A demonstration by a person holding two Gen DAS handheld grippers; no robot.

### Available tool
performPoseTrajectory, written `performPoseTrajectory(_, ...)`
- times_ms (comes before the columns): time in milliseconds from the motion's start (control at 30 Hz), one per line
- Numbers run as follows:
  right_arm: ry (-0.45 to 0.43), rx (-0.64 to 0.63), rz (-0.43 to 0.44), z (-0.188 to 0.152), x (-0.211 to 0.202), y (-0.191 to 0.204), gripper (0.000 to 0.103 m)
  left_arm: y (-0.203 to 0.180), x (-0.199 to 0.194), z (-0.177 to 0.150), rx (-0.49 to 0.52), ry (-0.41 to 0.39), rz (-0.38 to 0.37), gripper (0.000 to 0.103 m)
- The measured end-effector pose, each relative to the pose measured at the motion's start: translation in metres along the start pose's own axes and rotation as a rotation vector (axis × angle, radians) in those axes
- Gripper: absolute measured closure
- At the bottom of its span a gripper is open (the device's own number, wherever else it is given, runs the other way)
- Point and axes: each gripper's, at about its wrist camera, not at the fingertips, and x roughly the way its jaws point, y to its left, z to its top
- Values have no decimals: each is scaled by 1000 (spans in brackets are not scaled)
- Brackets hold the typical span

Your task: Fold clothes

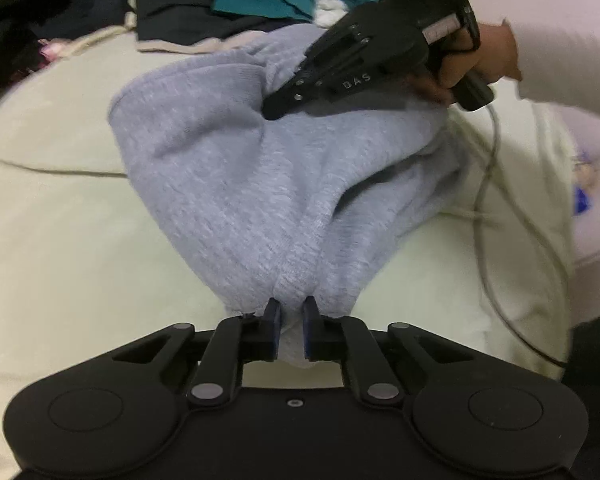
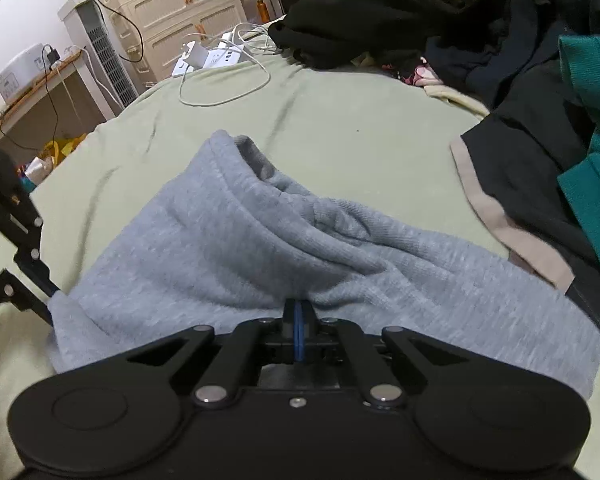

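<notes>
A light grey fleece garment (image 1: 240, 168) lies bunched on a pale green bed sheet (image 1: 60, 240). My left gripper (image 1: 291, 312) is shut on a thick fold of its near edge, with cloth filling the gap between the fingers. My right gripper (image 1: 272, 110) reaches in from the upper right, its tips on the garment's far side. In the right wrist view the right gripper (image 2: 299, 312) is shut on a pinch of the grey garment (image 2: 240, 240). The left gripper (image 2: 48, 304) shows at the left edge, at the cloth's corner.
A pile of black, navy and teal clothes (image 2: 540, 80) lies at the right and far side of the bed. A white cable (image 2: 228, 96) and power strips (image 2: 216, 58) lie at the bed's far edge. Storage drawers (image 2: 172, 12) stand beyond. A grey cable (image 1: 496, 200) trails from the right gripper.
</notes>
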Motion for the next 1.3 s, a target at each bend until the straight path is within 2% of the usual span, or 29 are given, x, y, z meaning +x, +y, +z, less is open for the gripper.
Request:
performPoseTrajectory(67, -5, -1, 0, -1, 0, -2, 103, -5, -4, -3, -66, -39, 15, 96)
performPoseTrajectory(133, -11, -2, 0, -1, 1, -4, 103, -12, -5, -6, -63, -48, 45, 96)
performPoseTrajectory(167, -13, -4, 2, -2, -1, -3, 103, -13, -4, -9, -93, -52, 58, 96)
performPoseTrajectory(267, -13, -28, 27, -8, -18, 12, 103, -21, -1, -14, -121, -51, 91, 96)
performPoseTrajectory(400, -14, -59, 60, -17, -41, 33, 97, -19, -2, -20, -135, -65, 118, 96)
performPoseTrajectory(567, -11, -96, 98, -29, -68, 60, 97, -18, -3, -23, -185, -85, 157, 96)
performPoseTrajectory(700, 50, -73, 50, -61, -54, 66, 97, -14, -2, -34, -256, -118, 183, 96)
performPoseTrajectory(767, 30, -43, 33, -65, -56, 65, 98, -19, 7, -39, -256, -116, 192, 96)
performPoseTrajectory(800, 21, -29, 25, -66, -57, 65, 98, -22, 11, -39, -246, -101, 187, 101)
performPoseTrajectory(867, 1, 1, 8, -70, -58, 65, 98, -27, 19, -36, -238, -74, 141, 103)
performPoseTrajectory(967, -28, 46, -20, -75, -62, 64, 97, -36, 14, -34, -206, -103, 148, 100)
performPoseTrajectory(1100, -77, 119, -94, -82, -75, 62, 95, -23, -8, -31, -263, -149, 129, 98)
performPoseTrajectory(1167, -102, 156, -131, -85, -82, 60, 92, -19, -23, -24, -264, -183, 147, 94)
performPoseTrajectory(1200, -114, 174, -149, -87, -86, 60, 91, -19, -28, -22, -269, -200, 142, 89)
performPoseTrajectory(1233, -126, 192, -168, -89, -89, 59, 91, -17, -33, -18, -282, -222, 140, 76)
performPoseTrajectory(1300, -151, 229, -204, -92, -96, 58, 91, -10, -44, -6, -323, -284, 145, 57)
